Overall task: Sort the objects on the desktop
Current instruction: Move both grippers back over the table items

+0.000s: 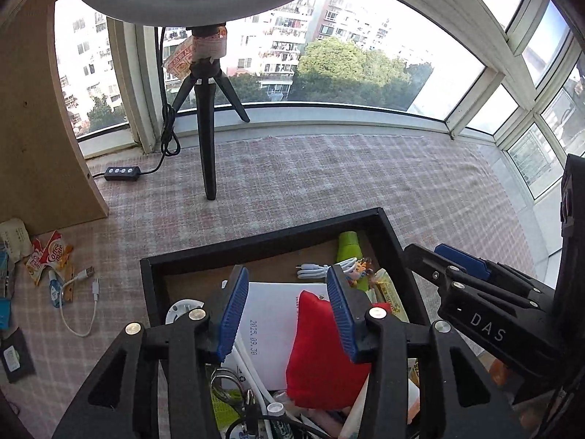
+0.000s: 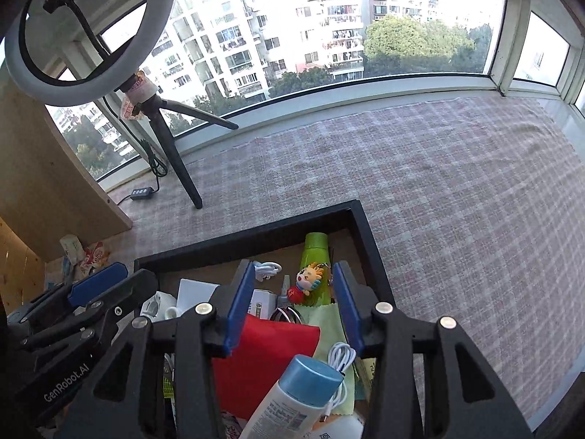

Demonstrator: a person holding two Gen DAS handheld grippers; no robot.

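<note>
A black-rimmed open box [image 1: 387,226] sits at lower centre of both views on the pink checked cloth covering the bench [image 1: 329,183]. Inside it, a red fabric pouch [image 1: 321,351] lies over a white printed card [image 1: 270,314]; a green plastic bottle [image 2: 316,256] lies at the far right corner. A black tripod ring light [image 1: 210,146] stands behind, upper left. Snack sachets [image 1: 47,256] lie left of the box.

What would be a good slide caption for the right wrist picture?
Open right claw poised over a black tray crowded with a red pouch, green bottle and doll keychain.
</note>
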